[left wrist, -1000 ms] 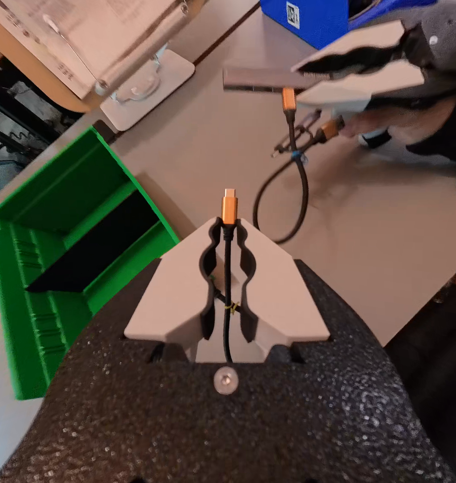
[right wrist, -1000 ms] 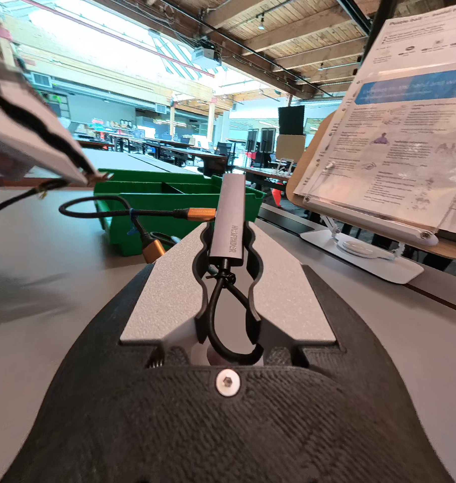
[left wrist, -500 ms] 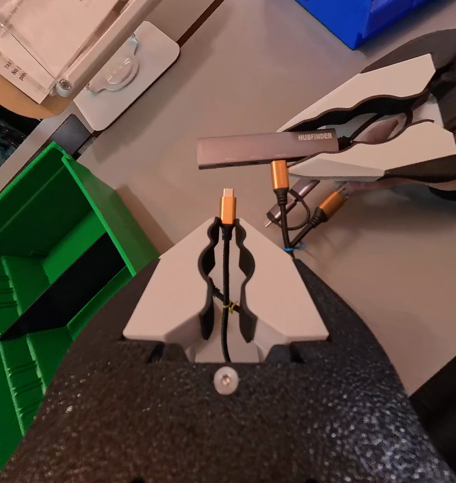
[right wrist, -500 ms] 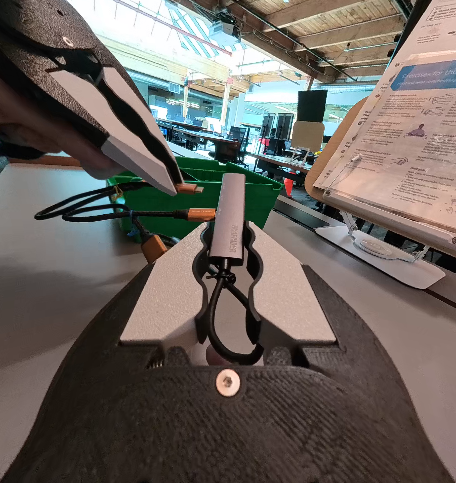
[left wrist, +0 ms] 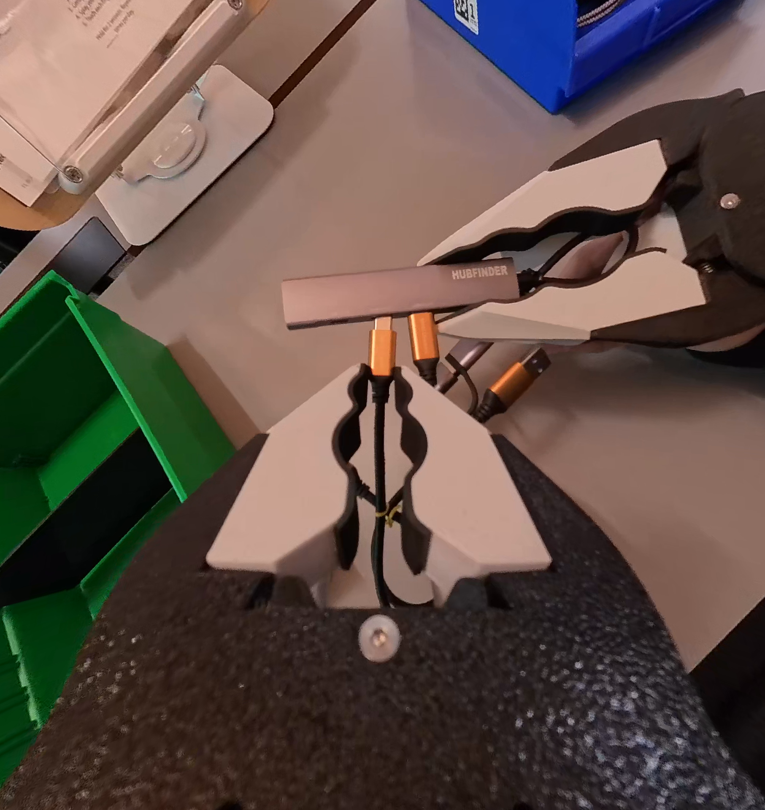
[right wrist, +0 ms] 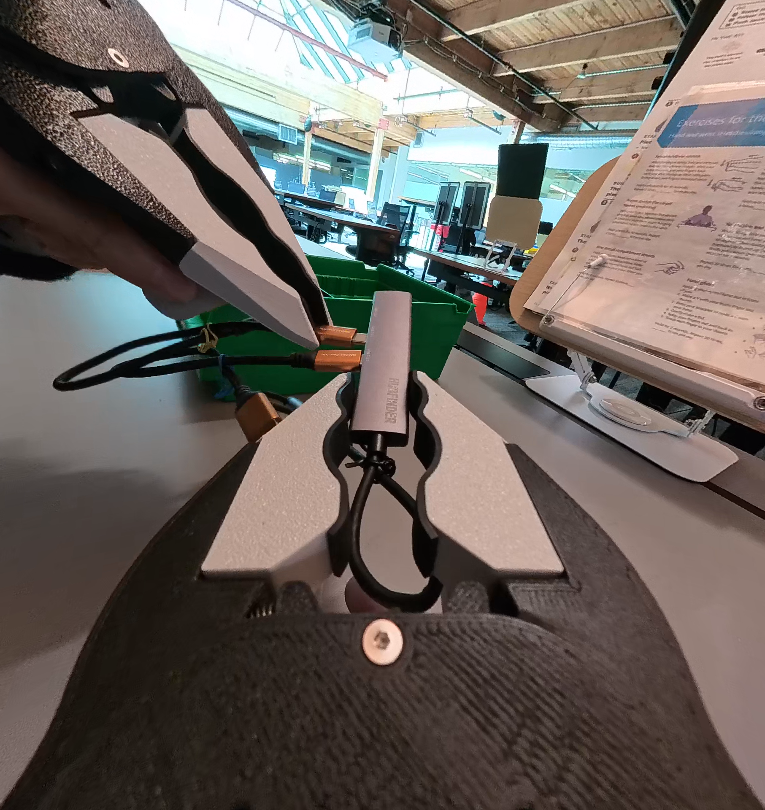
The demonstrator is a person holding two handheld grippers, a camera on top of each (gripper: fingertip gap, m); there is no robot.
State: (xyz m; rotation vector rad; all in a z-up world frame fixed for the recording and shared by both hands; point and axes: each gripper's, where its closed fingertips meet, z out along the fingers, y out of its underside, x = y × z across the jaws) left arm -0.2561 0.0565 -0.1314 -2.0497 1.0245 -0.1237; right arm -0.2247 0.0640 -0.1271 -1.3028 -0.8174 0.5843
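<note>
Orange-sleeved plug (left wrist: 382,354) clamped at tips of left gripper (left wrist: 380,372), fingers closed on it; black cable (left wrist: 378,482) trails back between fingers. Plug's metal tip touches side of grey hub (left wrist: 398,291) — whether seated in port, cannot tell. Right gripper (right wrist: 378,385) closed on hub's cable end, hub held above grey desk (left wrist: 371,175). Second orange plug (left wrist: 423,348) sits in hub just beside first; third (left wrist: 518,379) hangs loose below. Green bin (left wrist: 87,416) left of hub, blue bin (left wrist: 591,48) beyond, document stand (right wrist: 661,271) on desk.

Grey table (left wrist: 415,144) — green bin (left wrist: 87,394), blue bin (left wrist: 569,48), white stand base (left wrist: 187,149) on it.
</note>
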